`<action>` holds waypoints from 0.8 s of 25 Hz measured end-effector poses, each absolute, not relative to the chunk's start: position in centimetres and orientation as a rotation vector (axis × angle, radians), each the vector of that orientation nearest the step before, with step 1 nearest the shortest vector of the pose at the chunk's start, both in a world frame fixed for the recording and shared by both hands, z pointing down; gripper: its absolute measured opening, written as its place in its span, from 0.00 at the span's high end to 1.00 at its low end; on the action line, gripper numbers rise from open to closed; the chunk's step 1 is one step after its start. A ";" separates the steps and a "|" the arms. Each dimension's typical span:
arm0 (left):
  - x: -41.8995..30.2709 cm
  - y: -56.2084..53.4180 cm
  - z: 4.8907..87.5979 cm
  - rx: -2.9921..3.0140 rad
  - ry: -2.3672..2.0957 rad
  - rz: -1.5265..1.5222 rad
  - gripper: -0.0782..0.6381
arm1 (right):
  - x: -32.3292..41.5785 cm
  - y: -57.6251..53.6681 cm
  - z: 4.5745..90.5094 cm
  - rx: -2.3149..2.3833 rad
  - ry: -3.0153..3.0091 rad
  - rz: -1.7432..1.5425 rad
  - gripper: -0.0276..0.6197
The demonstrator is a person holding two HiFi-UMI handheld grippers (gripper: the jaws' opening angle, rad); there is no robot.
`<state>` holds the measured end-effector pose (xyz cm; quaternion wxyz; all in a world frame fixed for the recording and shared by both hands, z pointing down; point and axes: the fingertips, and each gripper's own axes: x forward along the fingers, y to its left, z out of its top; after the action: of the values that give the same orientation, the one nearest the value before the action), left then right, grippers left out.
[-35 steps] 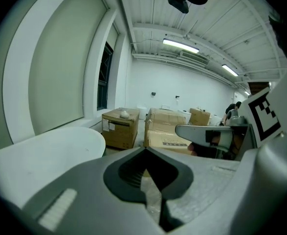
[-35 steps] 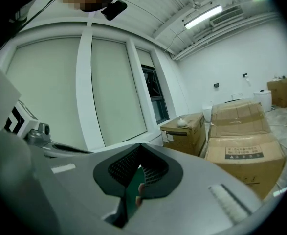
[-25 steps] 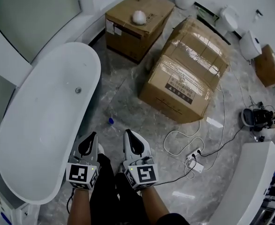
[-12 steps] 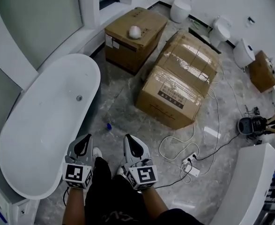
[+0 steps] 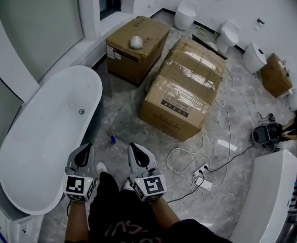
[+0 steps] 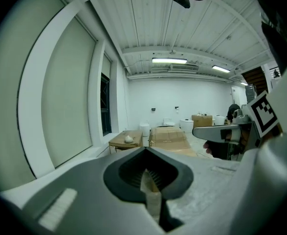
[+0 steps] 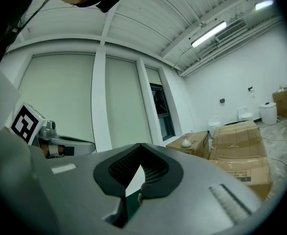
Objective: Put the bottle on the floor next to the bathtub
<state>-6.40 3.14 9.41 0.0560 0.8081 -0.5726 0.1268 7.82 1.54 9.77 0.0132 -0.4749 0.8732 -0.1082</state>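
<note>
Left tool (image 5: 84,155): in my left hand, held up close to my body, jaws pressed together with nothing between them.
Right tool (image 5: 136,156): just beside it in my right hand, jaws likewise pressed together, empty.
Bottle (image 5: 113,139): small, showing blue, on the grey marbled floor (image 5: 123,110) just beside the bathtub, apart from both tools.
Bathtub (image 5: 47,135): white, oval, at my left.
Large cardboard box (image 5: 183,97): farther across the floor, well apart from the bottle.
</note>
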 end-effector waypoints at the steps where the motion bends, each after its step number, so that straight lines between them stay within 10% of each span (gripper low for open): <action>1: -6.3 3.2 9.2 2.464 -1.738 0.390 0.89 | 7.9 1.5 9.4 -1.479 2.720 -0.330 0.92; 20: -5.5 3.3 6.8 2.516 -1.766 0.361 0.89 | 9.5 1.8 6.8 -1.466 2.700 -0.227 0.92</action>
<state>-5.53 3.27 6.75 0.0231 0.8127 -0.5705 0.1165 9.49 1.75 6.85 0.0304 -0.4758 0.8759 -0.0738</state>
